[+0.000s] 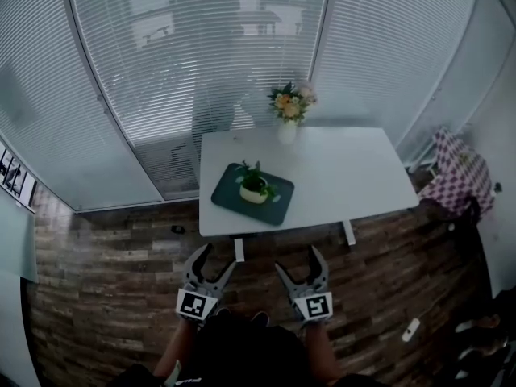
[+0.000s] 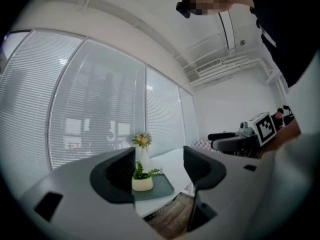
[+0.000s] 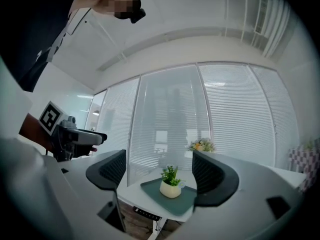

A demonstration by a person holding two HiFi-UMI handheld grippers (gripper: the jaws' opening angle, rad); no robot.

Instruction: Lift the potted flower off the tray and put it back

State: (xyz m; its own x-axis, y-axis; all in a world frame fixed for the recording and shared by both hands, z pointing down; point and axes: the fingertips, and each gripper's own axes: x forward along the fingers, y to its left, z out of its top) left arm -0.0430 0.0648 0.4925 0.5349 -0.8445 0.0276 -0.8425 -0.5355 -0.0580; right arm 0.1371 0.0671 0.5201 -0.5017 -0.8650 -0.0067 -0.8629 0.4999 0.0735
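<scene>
– Where is the pot [image 1: 253,193]?
– It sits on the dark tray [image 1: 274,210] on the white table [image 1: 347,176].
– What does it look like?
– Small, round and cream, with green leaves [image 1: 256,179] on top.
– How do we pick it up?
– It's probably light, but smooth and easy to break. Squeeze its sides gently, not the leaves.
– And the jaws?
– The left gripper [image 1: 220,256] and right gripper [image 1: 297,259] both gape wide, holding nothing.

Small green plant in cream pot [image 1: 254,189] upright on dark green tray [image 1: 228,193].
</scene>
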